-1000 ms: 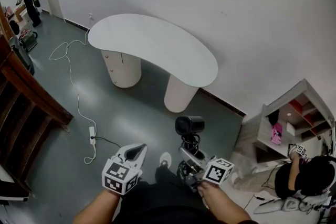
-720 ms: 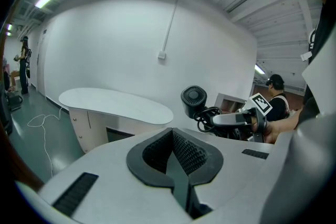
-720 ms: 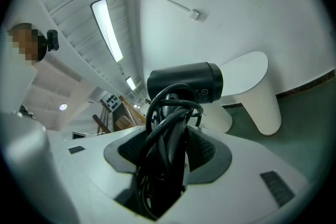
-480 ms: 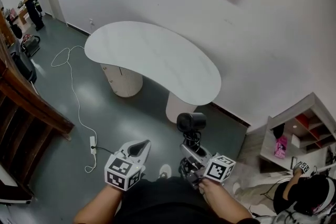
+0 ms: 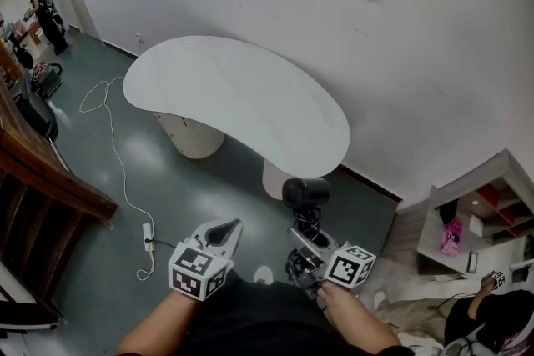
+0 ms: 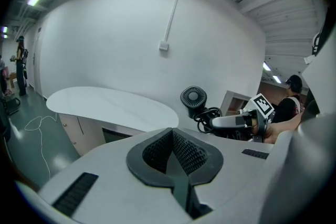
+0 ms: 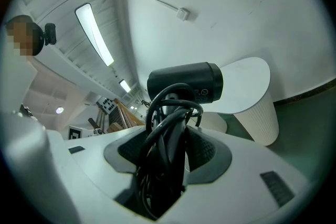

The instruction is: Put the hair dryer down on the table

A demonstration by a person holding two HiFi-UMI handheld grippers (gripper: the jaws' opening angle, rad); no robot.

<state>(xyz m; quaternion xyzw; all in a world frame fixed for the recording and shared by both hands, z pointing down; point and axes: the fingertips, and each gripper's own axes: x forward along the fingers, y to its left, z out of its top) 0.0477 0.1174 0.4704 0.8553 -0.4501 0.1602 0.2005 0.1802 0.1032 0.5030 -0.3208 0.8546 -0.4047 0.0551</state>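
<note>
Hair dryer: the black hair dryer (image 5: 304, 194) is up in the air at the bottom middle of the head view. It is in front of the white table (image 5: 234, 92) and not touching it.
Right gripper: the right gripper (image 5: 304, 244) is clamped tight on the dryer's handle. The black cord (image 7: 167, 134) is bunched up between its jaws too.
Left gripper: the left gripper (image 5: 224, 231) is at the bottom, a bit left of the middle. Its jaws are pressed together with nothing in them.
Only the head view shows: the whole bean-shaped table top, a white cable (image 5: 113, 125) on the grey floor at the left, and a shelf (image 5: 480, 200) at the lower right.
Only the right gripper view shows: the dryer's round barrel from the side, and a long ceiling light (image 7: 93, 33) at the upper left.
Only the left gripper view shows: the dryer's round back grille (image 6: 193, 97), just right of the middle, with the right gripper beside it.
</note>
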